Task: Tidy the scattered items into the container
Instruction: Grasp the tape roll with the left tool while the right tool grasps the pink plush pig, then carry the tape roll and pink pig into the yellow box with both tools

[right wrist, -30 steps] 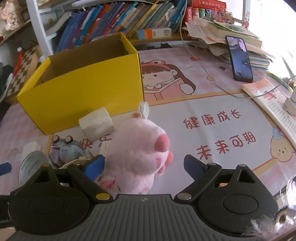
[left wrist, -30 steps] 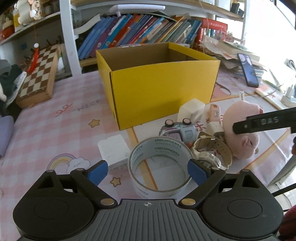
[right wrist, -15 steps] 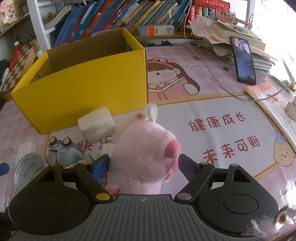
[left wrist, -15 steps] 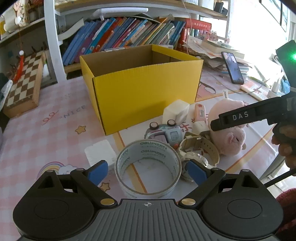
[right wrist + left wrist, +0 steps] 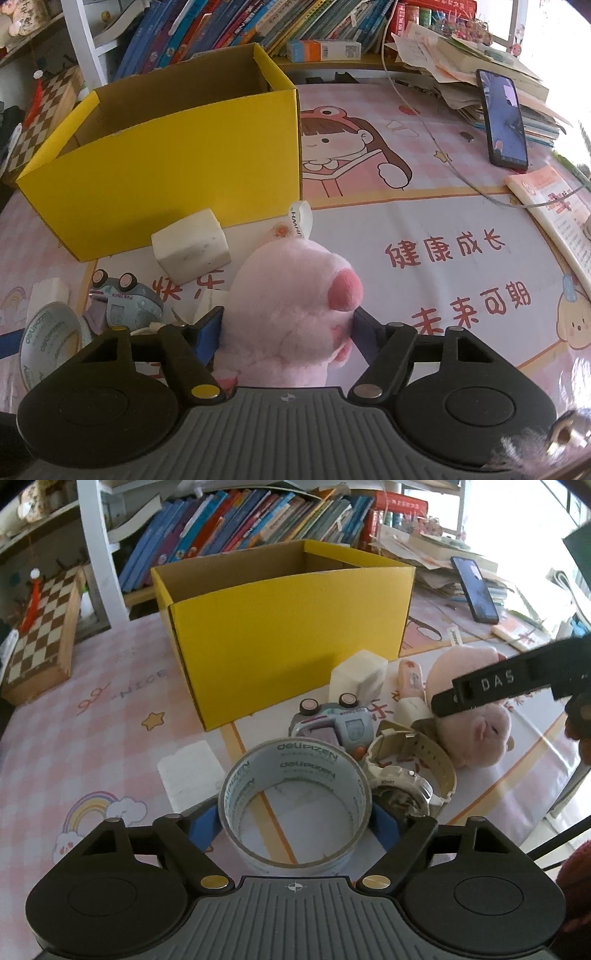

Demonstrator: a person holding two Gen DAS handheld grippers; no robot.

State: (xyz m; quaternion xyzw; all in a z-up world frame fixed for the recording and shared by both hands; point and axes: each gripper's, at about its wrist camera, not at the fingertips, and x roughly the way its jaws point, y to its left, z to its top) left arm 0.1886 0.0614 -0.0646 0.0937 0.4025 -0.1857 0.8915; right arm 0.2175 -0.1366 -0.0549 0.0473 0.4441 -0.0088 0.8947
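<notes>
Left gripper (image 5: 294, 821): jaws closing, blue pads against clear wide tape roll (image 5: 294, 808). Right gripper (image 5: 286, 332): jaws closing, pads pressing pink plush pig (image 5: 291, 317) on desk.

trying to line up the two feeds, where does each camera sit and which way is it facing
Left wrist: on the left gripper, looking forward and down at the tape roll between its closing fingers; the right gripper's side crosses at right.
Right wrist: on the right gripper, angled down at the pink plush, fingers closing against it.
Shared: yellow box, tape roll, plush, toy car, white block, phone.
</notes>
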